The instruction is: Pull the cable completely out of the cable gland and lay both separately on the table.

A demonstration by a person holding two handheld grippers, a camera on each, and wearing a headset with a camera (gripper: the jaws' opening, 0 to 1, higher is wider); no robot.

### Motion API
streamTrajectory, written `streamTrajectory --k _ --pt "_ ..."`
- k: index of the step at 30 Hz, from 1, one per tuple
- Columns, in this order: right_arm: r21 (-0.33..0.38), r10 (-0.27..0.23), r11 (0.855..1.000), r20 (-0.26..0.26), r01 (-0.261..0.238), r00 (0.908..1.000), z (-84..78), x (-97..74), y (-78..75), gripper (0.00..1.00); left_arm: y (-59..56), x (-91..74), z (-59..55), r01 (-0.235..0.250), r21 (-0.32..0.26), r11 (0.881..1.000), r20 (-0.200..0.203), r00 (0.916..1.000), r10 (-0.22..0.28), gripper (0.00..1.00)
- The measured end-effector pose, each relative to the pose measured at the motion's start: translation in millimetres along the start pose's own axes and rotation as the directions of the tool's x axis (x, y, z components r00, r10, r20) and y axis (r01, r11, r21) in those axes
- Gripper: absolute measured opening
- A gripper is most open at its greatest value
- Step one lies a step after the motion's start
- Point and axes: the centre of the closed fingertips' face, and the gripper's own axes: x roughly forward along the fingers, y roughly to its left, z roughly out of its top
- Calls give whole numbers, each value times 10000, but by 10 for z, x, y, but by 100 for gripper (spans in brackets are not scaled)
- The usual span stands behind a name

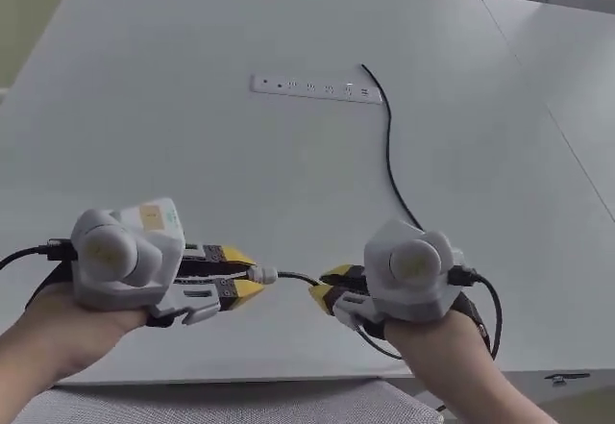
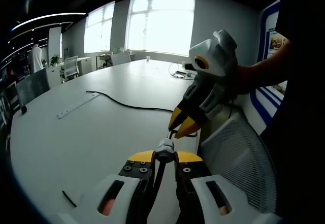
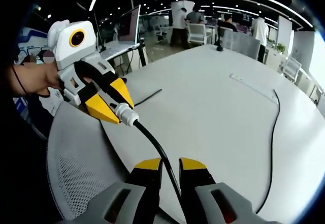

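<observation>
1. Your left tool [image 1: 245, 273] is clamped on the white cable gland [image 1: 263, 275]. The gland pokes out past the yellow tips toward your other hand.
2. Your right tool [image 1: 328, 286] is pinched onto the black cable [image 1: 294, 277] close to the gland, and the cable runs back between its jaws.
3. The cable's still plugged into the gland, with just a short stretch bridging the gap between the two tools.
4. You've got both up in the air over the near edge of the white desk [image 1: 192, 174], and neither is lying on it.
5. Farther back on the desk there's a power strip [image 1: 315, 88], with its black cord [image 1: 389, 160] trailing toward you.
</observation>
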Motion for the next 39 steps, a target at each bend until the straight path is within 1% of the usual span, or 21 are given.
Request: streamTrajectory --k 2,4,5,7,8,9,10,11,14,15,17,20,22,25,27,29,30,31,34,35,39 --pt "-451 46 9990 148 -39 9999 86 -44 55 13 -23 2 -4 95 102 9999 -67 9999 -94 15" --pt "-1230 -62 9924 -22 59 10000 147 -76 110 13 -39 6 -7 144 141 9998 -81 9999 -143 15" --pt "-1785 -7 9839 -89 -9 10000 186 -72 165 13 -47 5 -4 160 128 9998 -50 9999 -159 15" --pt "-2269 42 9739 -271 -102 9996 216 -46 241 13 -57 9 -2 182 107 9998 -20 9998 -182 15" --pt "-2753 -1 9613 -390 -107 9992 237 -24 277 13 -72 15 -5 225 110 9997 -32 9997 -225 15" --pt "-3284 -20 9444 -500 -146 9987 251 1 315 12 -85 16 -5 244 137 9996 -49 9997 -243 15" --pt "-3583 -64 9335 -598 -155 9982 251 16 330 11 -96 19 -9 276 157 9995 -73 9996 -275 15" --pt "-3965 -98 9178 -732 -200 9973 249 37 353 11 -107 20 -11 307 153 9994 -89 9995 -306 15" --pt "-4380 -30 8983 -843 -344 9964 256 67 400 10 -110 22 -12 338 196 9992 -114 9994 -336 15" --pt "-4432 -19 8958 -802 -340 9968 267 69 412 9 -109 22 -12 351 188 9992 -113 9993 -348 15" --pt "-4720 9 8807 -848 -409 9964 265 75 432 6 -102 20 -12 334 206 9992 -109 9994 -332 15" --pt "-5502 -62 8337 -946 -471 9955 246 92 429 1 -112 18 -30 396 207 9990 -191 9990 -392 15" --pt "-5609 20 8260 -951 -552 9955 227 106 446 0 -113 19 -41 390 273 9989 -243 9990 -383 15" --pt "-5673 1 8221 -846 -482 9964 243 106 436 0 -105 15 -38 377 241 9990 -221 9991 -372 15" --pt "-5672 -141 8232 -617 -234 9980 280 103 414 0 -96 8 -21 338 252 9991 -151 9993 -334 15" --pt "-5513 -149 8342 -495 -148 9987 294 100 409 0 -76 1 -11 322 200 9993 -97 9994 -320 15" --pt "-5350 -250 8449 -499 -56 9984 290 96 384 0 -70 1 -12 301 256 9992 -103 9995 -299 15" --pt "-5240 -310 8517 -510 -4 9982 283 99 366 0 -61 -3 -13 295 285 9992 -118 9995 -292 15" --pt "-4740 -376 8805 -478 104 9981 275 98 332 0 -44 -14 -11 294 260 9992 -106 9995 -292 15" --pt "-4620 -349 8869 -523 68 9980 264 99 328 0 -42 -17 -11 296 255 9992 -114 9995 -293 15" --pt "-3709 -407 9286 -670 129 9969 210 107 269 0 -30 -16 -22 297 280 9992 -125 9995 -294 15"
